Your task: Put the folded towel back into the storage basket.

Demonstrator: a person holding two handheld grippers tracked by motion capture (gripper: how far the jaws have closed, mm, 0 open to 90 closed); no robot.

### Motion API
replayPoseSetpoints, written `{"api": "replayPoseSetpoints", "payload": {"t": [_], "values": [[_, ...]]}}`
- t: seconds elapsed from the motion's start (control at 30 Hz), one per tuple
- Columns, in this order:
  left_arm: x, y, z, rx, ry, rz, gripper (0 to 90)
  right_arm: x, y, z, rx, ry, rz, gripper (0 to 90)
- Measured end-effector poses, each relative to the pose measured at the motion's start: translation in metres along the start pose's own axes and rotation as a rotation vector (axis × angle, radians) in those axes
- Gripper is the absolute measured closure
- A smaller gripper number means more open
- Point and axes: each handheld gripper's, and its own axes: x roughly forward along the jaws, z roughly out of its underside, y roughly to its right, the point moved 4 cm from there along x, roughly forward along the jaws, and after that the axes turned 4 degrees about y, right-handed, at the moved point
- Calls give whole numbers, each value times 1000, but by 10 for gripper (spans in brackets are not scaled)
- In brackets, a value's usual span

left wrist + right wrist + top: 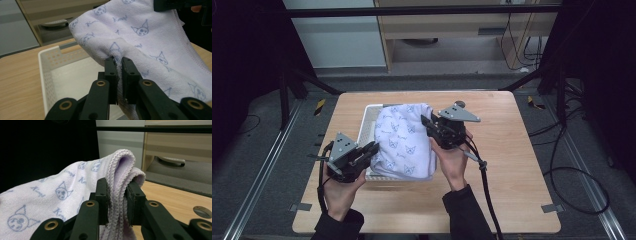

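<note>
Both claws are closed on the same cloth. Left gripper (119,60) pinches a fold of the pale lilac towel (150,45) between its black jaws, at the towel's near left edge. Right gripper (117,185) clamps a bunched, stitched hem of it — several layers are pressed between the jaws. The towel, printed with small blue cat-like faces, hangs stretched between the two grippers, over a white perforated basket (46,75) that stands on the wooden table (512,165). Left hand (339,192) and right hand (454,162) hold the grippers from below — dark sleeves show.
</note>
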Motion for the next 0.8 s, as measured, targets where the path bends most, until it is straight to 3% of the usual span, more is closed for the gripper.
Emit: {"api": "replayPoseSetpoints", "payload": {"t": [0.33,0.8], "values": [[-1,-23,5,-18,3,-52,834,29,-12,-3,-14,-16,-14,746],[0,-54,9,-56,10,-91,834,67,-24,-4,-23,-21,-31,746]]}}
